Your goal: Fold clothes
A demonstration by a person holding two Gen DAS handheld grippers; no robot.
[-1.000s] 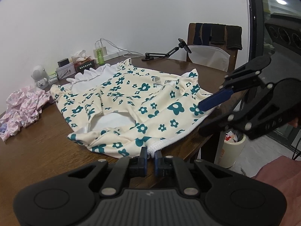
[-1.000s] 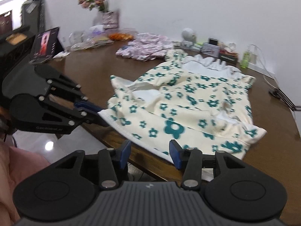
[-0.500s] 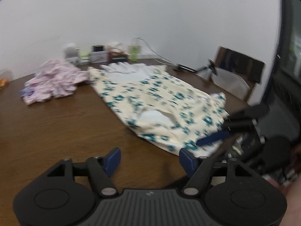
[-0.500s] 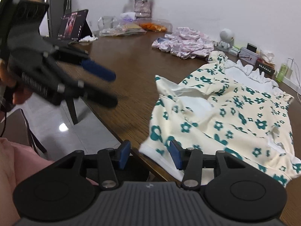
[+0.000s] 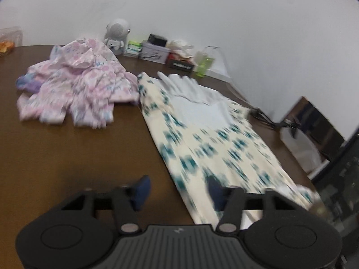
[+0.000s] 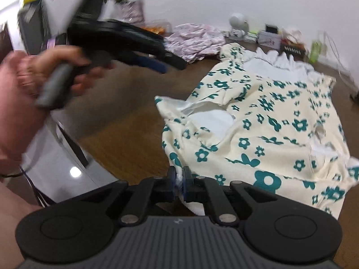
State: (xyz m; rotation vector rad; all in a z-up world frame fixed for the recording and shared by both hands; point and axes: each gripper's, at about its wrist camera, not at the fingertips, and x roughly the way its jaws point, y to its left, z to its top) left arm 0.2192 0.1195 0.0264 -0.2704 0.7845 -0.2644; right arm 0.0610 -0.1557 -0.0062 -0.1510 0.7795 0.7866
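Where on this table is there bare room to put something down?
Bare table lies in front of the pink clothes and left of the floral garment. The back edge by the wall is crowded with small boxes.

Floral garment [image 6: 276, 121] soft matt cloth; table [image 5: 67, 152] smooth brown wood, slight sheen.

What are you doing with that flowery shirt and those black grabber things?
A person is folding clothes with a two-finger gripper in each hand. The right gripper is shut on the near edge of the cream garment with teal flowers, which lies spread on the brown table. The left gripper holds nothing; its jaws are closing in the air beside that garment's side edge. A crumpled pink garment waits farther back.
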